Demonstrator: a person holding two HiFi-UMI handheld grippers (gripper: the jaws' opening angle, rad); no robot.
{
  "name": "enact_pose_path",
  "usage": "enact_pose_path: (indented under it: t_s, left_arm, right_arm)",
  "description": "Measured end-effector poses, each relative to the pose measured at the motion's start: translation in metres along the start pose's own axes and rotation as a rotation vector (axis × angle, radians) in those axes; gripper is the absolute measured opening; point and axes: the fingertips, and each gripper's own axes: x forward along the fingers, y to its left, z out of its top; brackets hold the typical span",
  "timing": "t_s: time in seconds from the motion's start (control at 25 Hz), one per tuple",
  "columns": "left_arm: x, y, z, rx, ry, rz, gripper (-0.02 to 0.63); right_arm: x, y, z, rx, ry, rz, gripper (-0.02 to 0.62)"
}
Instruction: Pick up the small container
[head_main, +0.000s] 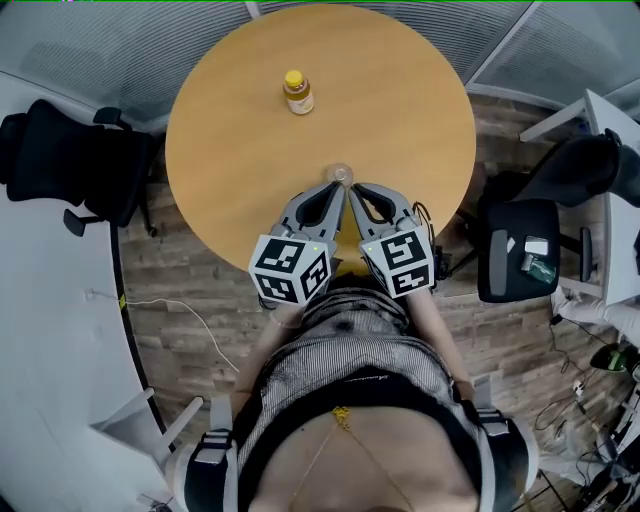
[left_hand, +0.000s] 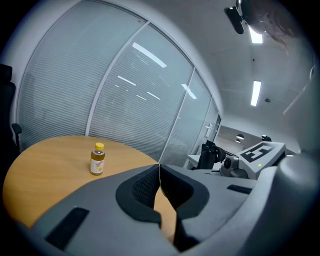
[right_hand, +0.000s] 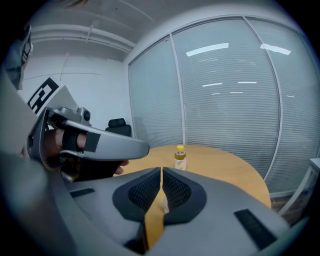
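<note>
small container (head_main: 298, 93): standing upright on the round wooden surface (head_main: 420, 130), yellow cap on top, sitting toward the far side and a bit left of centre in the head view

left tongs (left_hand: 159, 166): sitting fully closed, pads meeting edge to edge, gripping nothing

right tongs (right_hand: 162, 170): same deal, pinching shut with nothing of the container between the pads

tongs together: reaching out side by side over the near part of the surface, tips almost meeting, both aiming across the top

container vs tongs: sitting well apart from both pairs, out ahead of the tips and touching neither. Showing up ahead and off to the left in the left gripper view, nearly dead ahead and a touch right in the right gripper view

odd bit: small clear roundish thing (head_main: 340, 175) lying just past the tips, looking too faint to make out properly

surroundings: black office chairs (head_main: 80, 165) parking on both sides of the surface
</note>
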Motion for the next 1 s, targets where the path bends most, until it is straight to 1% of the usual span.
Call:
enact_pose_path:
  t_s: [0.36, 1.0]
  left_arm:
    - [0.015, -0.005, -0.001, -0.027, -0.015, 0.056, 0.023]
    - [0.024, -0.014, -0.006, -0.076, -0.065, 0.177, 0.023]
  right_arm:
    - [-0.001, -0.021, 0.000, -0.016, 0.002, 0.048, 0.025]
    - [-0.001, -0.032, -0.007, -0.081, 0.032, 0.195, 0.025]
